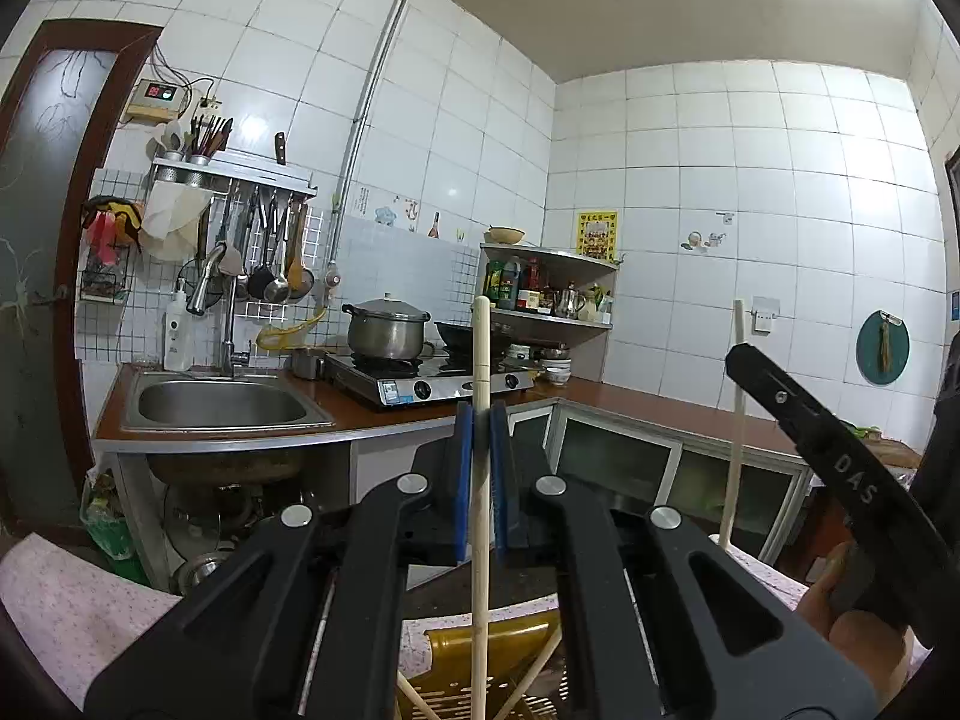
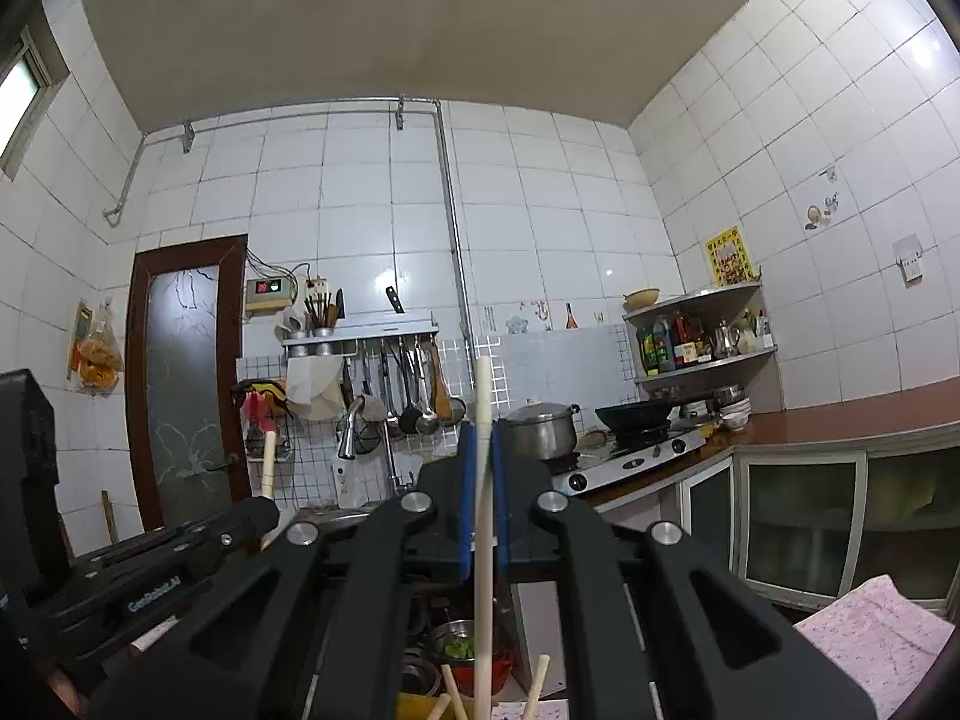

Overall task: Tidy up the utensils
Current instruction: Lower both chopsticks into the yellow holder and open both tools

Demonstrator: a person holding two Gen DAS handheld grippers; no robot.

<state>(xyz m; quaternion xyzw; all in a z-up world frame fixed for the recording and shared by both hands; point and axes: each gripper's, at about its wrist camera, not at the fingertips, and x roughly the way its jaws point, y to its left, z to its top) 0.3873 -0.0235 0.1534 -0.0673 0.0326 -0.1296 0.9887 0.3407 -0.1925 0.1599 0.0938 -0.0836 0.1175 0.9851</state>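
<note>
My left gripper is shut on a pale wooden chopstick that stands upright between its blue pads. Below it a yellow slotted utensil basket holds more chopsticks. My right gripper is shut on another pale chopstick, also upright. In the left wrist view the right gripper's black body is at the right with its chopstick beside it. In the right wrist view the left gripper's body is at the lower left with its chopstick. Several chopstick ends show at the bottom.
A pink patterned cloth covers the table under the basket. Ahead is a kitchen counter with a steel sink, a gas stove with a pot and a wok, a corner shelf of bottles, and a wall rack of hanging ladles.
</note>
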